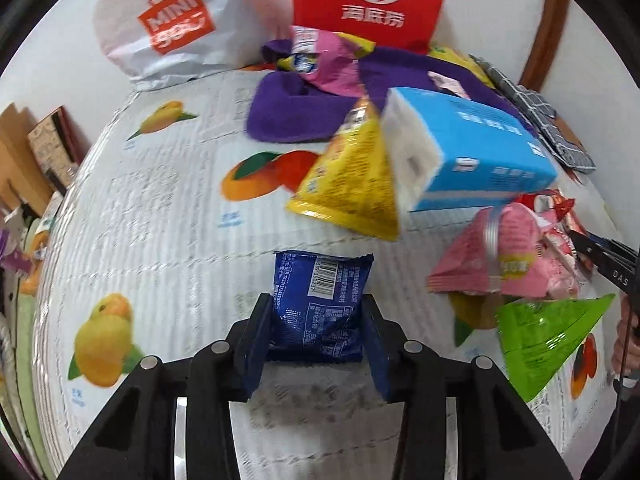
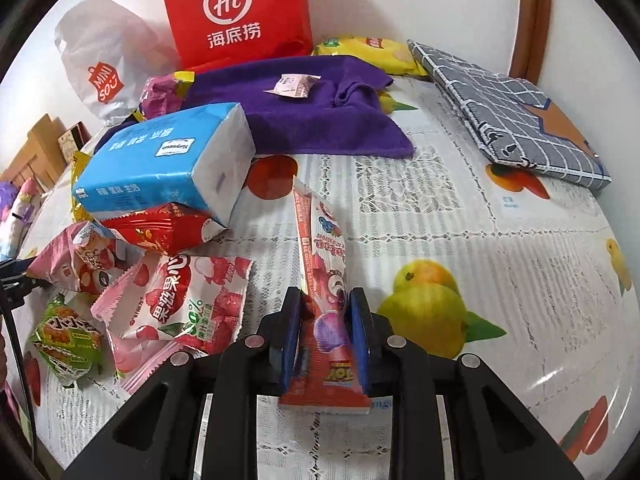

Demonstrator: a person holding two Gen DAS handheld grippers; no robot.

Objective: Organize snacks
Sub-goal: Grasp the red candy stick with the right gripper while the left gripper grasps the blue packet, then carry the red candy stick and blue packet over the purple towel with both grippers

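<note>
**Two snacks gripped, one in each gripper**

While the left gripper (image 1: 316, 344) has its jaws closed on one dark blue snack packet (image 1: 322, 300), the right gripper (image 2: 325, 332) has its jaws pressed narrowly on one long red-and-pink snack tube (image 2: 322, 280). The blue packet is between the blue pads, barcode side up, over the fruit-print tablecloth (image 1: 168, 220). The tube points away from the right gripper, its far end raised above the cloth.

Beside the tube, to the left in the right wrist view, lies a pile of snacks: one white-and-pink lychee packet (image 2: 180, 304), one green packet (image 2: 68, 340), one pink packet (image 2: 80, 256) and one red packet (image 2: 168, 228). One blue tissue pack (image 2: 168, 160) rests partly on the red packet. One yellow packet (image 1: 352, 184) leans against it in the left wrist view.

Farther back lies one purple towel (image 2: 320, 116) with one small pale wrapped sweet (image 2: 294, 85) on it. Behind it stand one red paper bag (image 2: 236, 12) and one white bag (image 2: 104, 60), and one yellow chip bag (image 2: 368, 54) lies near one grey checked folded cloth (image 2: 508, 116).

Open room is on the cloth to the right of the tube and to the left of the blue packet. A brown curved table edge (image 2: 536, 20) shows at the back right.
</note>
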